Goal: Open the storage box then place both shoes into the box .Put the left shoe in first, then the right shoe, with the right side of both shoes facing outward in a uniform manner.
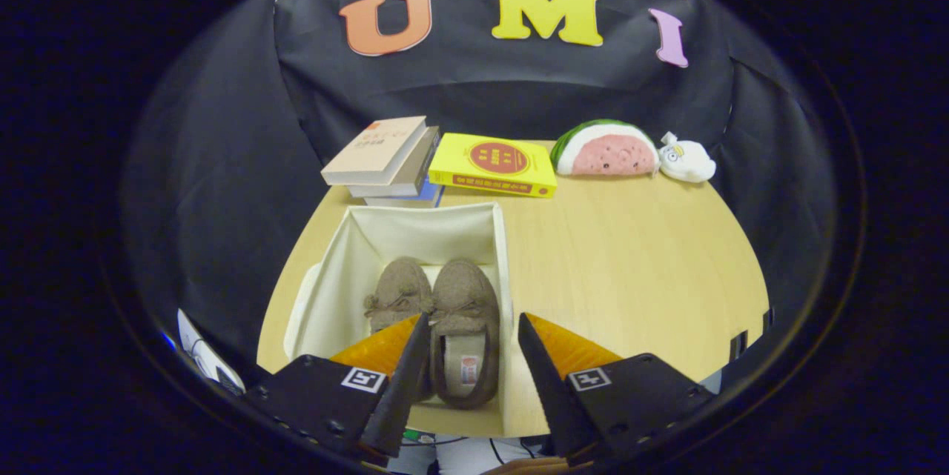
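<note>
**Both shoes sit in the box, tongs open just above them**

The box [348, 253] is open and sits in the lower middle of the frame, on the left part of the round table [630, 267]. Two fuzzy brown shoes lie in it side by side, touching. The left shoe [397, 290] is a bit hidden behind one finger. The right shoe [465, 327] lies against the box's right wall.

The tongs [471, 327] are open wide and hold nothing. Their two fingers stand at the bottom of the frame, one on each side of the right shoe's heel. The shoe is between them and just ahead, but I cannot tell if either finger touches it.

The key thing for the next move: each shoe's long side runs straight away from the tongs, heel near, toe far. So the tongs point the same way the shoes lie. There is only one hand tool here, so no choice of arm. To me the job looks nearly done (both shoes are in, in a neat row). The safe move would be to lift straight up and back, so a finger does not catch the box wall.

Writing: the right shoe has a small tag inside, too small to read. At the top middle of the table are a stack of books [385, 160] and a yellow book [493, 164] with print I cannot read. A melon toy [604, 149] and a small white toy [686, 160] sit at the upper right.
</note>
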`<state>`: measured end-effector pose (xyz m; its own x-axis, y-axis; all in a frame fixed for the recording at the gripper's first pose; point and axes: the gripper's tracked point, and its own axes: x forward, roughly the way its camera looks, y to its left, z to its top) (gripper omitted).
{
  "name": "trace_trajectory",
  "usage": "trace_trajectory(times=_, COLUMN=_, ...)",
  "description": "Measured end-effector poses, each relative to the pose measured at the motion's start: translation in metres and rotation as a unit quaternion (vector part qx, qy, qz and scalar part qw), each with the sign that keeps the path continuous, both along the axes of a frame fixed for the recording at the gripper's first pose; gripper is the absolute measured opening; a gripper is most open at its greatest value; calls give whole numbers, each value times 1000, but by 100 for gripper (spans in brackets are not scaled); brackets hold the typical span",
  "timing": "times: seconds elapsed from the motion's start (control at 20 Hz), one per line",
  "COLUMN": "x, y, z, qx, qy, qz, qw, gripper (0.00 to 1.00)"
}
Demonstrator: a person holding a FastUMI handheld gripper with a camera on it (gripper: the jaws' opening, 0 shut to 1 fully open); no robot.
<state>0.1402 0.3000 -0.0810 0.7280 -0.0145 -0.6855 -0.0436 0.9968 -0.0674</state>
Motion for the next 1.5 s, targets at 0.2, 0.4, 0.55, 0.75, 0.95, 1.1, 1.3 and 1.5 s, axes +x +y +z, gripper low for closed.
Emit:
trace_trajectory(times=0.2, x=-14, y=-23, z=25, qx=3, qy=-53, qz=-23, qw=998, gripper=93)
trace_trajectory(times=0.4, x=-26, y=-49, z=47, qx=-4, qy=-117, qz=-33, qw=993, gripper=96)
trace_trajectory(times=0.55, x=-40, y=-68, z=58, qx=10, qy=-154, qz=-39, qw=987, gripper=97)
trace_trajectory(times=0.75, x=-59, y=-98, z=76, qx=0, qy=-205, qz=-65, qw=977, gripper=97)
trace_trajectory(times=0.95, x=-76, y=-117, z=95, qx=9, qy=-276, qz=-79, qw=958, gripper=96)
trace_trajectory(times=1.1, x=-91, y=-102, z=96, qx=62, qy=-302, qz=-41, qw=950, gripper=96)
trace_trajectory(times=1.3, x=-97, y=-113, z=99, qx=16, qy=-334, qz=-9, qw=942, gripper=96)
trace_trajectory(times=1.5, x=-102, y=-113, z=105, qx=-2, qy=-367, qz=9, qw=930, gripper=95)
